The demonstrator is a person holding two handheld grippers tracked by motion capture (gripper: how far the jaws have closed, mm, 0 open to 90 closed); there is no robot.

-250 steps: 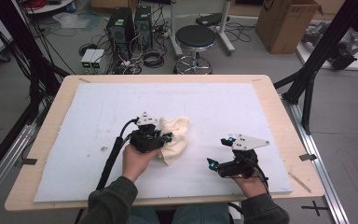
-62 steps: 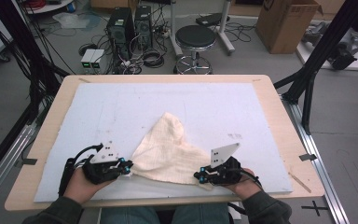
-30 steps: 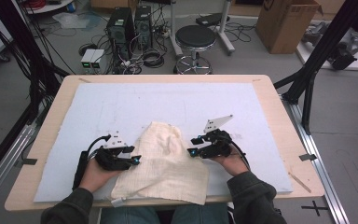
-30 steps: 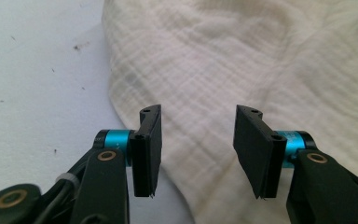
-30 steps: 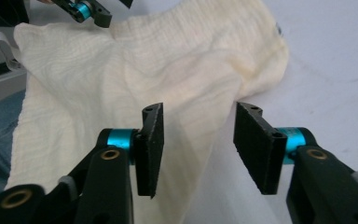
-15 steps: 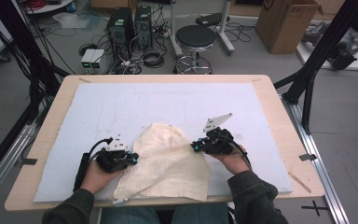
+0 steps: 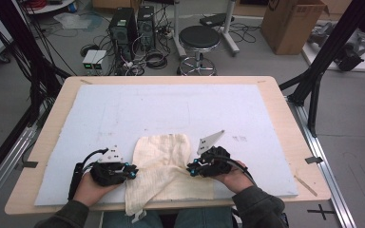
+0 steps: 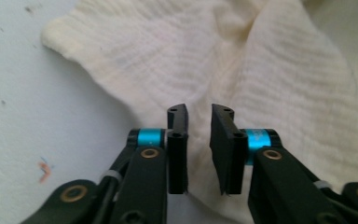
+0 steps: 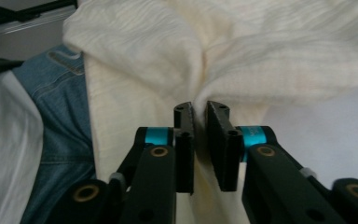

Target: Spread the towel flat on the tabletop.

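Cream muslin cloth (image 7: 164,166) lies half-folded at near edge of surface (image 7: 180,104), one corner hanging off; soft, light, limp, best pinched at side edges. Left gripper (image 8: 199,126) and right gripper (image 9: 200,116): jaws just reopened slightly, narrowly apart, cloth bunched between but not clamped.

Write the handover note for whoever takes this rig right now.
Left claw: jaws have just been opening; clear gap, cloth between them, not pinched.
Right claw: jaws have just been opening; narrow gap around a cloth fold.
Cloth: cream, on the white mat between both claws, near edge hanging over the table front.
Done: cloth apparently doubled over once.
Left: probably pull it fully onto the mat, flatten, fold again.
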